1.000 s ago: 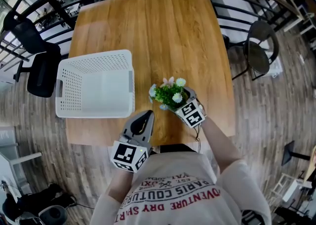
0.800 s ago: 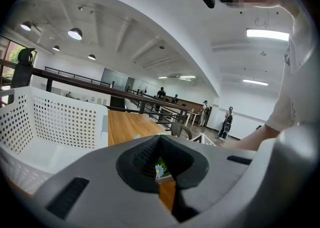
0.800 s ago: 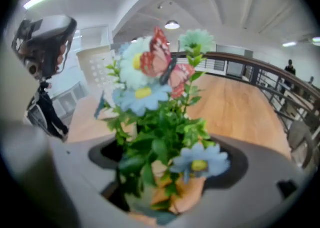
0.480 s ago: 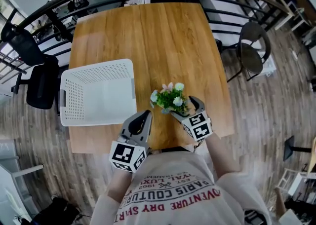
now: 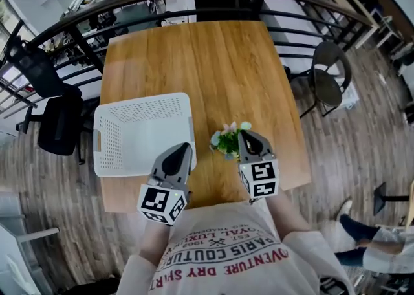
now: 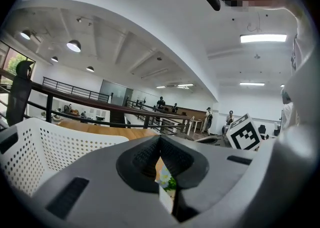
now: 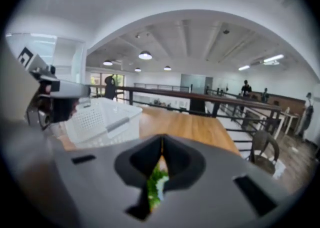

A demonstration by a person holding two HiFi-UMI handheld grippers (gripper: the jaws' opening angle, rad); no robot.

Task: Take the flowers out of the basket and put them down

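**Right gripper** (image 7: pixel 161 141): jaws closed tip to tip, nothing clamped. The green and white in the slot behind the tips is the flowers seen past them, not held. It sits low over the near right part of the table, tip just beside the bunch. This reads as a finished release.

**Left gripper** (image 6: pixel 160 139): jaws closed and empty. It is parked at the basket's near right corner and appears idle.

**Flowers** (image 5: pixel 226 140): a small bunch of green foliage with white and pink blooms. It rests on the wooden table (image 5: pixel 220 67), outside the basket and to its right.

**Basket** (image 5: pixel 108 137): white perforated plastic, empty, on the table's left half. Left in place, it keeps the set-down spot clear.

**Status:** the task looks complete.
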